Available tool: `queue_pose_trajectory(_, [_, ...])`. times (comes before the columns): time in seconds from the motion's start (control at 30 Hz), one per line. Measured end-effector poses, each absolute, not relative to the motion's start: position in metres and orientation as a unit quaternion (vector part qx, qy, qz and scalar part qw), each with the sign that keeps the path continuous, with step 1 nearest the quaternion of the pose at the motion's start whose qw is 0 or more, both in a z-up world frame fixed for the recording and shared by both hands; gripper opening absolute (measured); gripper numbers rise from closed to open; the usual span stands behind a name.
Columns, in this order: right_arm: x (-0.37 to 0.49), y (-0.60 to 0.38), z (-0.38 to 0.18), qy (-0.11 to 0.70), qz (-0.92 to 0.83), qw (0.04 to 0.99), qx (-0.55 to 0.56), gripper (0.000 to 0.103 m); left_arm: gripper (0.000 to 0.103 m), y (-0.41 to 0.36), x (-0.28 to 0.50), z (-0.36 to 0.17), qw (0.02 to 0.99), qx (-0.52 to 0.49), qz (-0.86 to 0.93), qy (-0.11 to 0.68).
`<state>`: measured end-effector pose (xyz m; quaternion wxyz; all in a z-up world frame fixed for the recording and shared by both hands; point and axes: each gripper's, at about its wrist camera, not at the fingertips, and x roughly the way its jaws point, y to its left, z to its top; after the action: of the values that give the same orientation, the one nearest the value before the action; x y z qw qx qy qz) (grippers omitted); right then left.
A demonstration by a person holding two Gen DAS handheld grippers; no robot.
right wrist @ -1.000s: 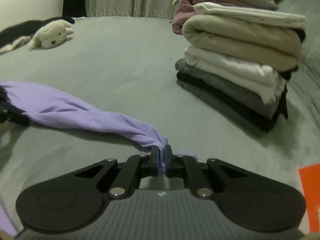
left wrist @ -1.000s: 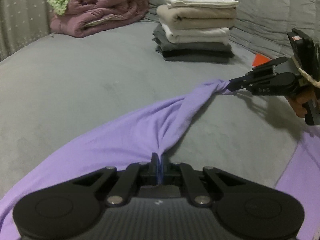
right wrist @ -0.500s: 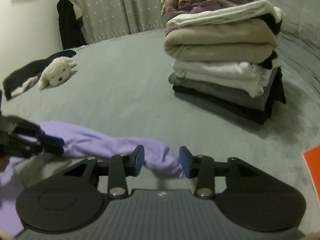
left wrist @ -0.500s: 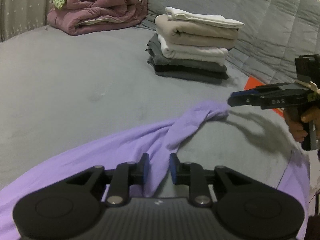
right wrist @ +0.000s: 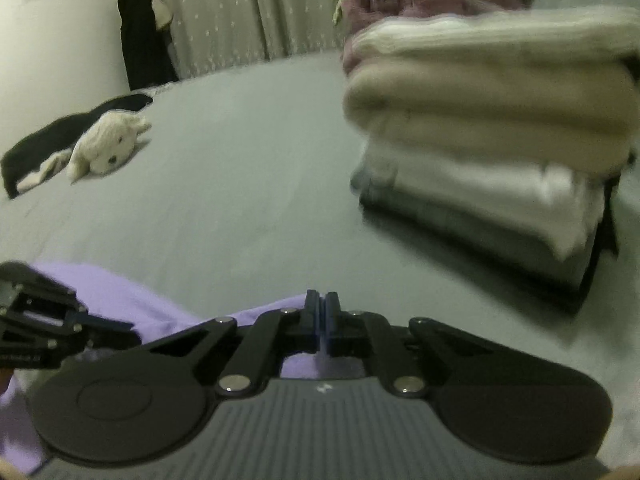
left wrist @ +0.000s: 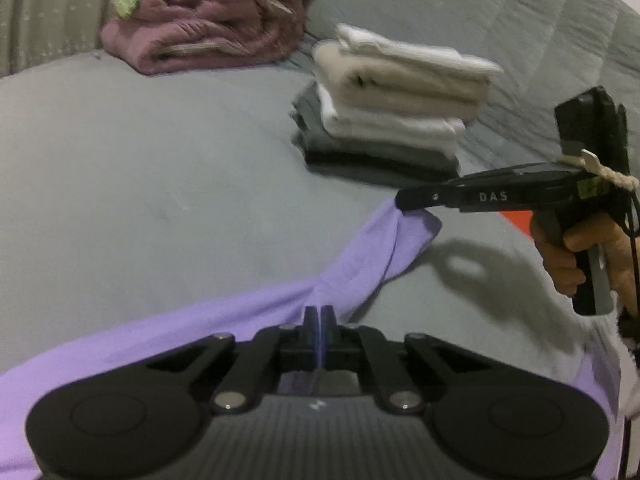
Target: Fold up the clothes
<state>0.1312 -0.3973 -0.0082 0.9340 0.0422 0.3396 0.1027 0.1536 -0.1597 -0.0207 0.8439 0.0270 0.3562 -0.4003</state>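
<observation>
A lilac garment (left wrist: 372, 248) lies across the grey bed (left wrist: 160, 184), twisted into a band. My left gripper (left wrist: 319, 314) is shut on a fold of it at the band's near end. To the right, a hand holds my right gripper (left wrist: 402, 200), which is shut on the band's far end and lifts that end off the bed. In the right wrist view the right gripper (right wrist: 322, 308) pinches the lilac garment (right wrist: 120, 296). The left gripper (right wrist: 128, 328) shows at the left edge, resting on the same cloth.
A stack of folded clothes (left wrist: 392, 108) stands just beyond the garment, close to the right gripper (right wrist: 500, 140). A rolled maroon quilt (left wrist: 200, 28) lies at the back. A plush toy (right wrist: 108, 148) rests on a dark cloth far left. An orange item (left wrist: 516, 216) sits behind the right gripper.
Both grippers held the garment a second ago, opened and dropped it half a second ago, and have now shut on it again. The right end is raised.
</observation>
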Motion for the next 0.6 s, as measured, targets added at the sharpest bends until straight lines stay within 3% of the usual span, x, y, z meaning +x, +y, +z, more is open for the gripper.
queue_pose_trajectory(0.27, [0.134, -0.395, 0.021, 0.279, 0.09, 0.956, 0.005, 0.003, 0.001, -0.154, 0.15, -0.001, 0.839, 0.006, -0.429, 0.335])
queue_pose_trajectory(0.6, [0.083, -0.411, -0.028, 0.319, 0.077, 0.945, 0.014, 0.003, 0.001, -0.169, 0.124, -0.032, 0.795, 0.068, -0.476, 0.37])
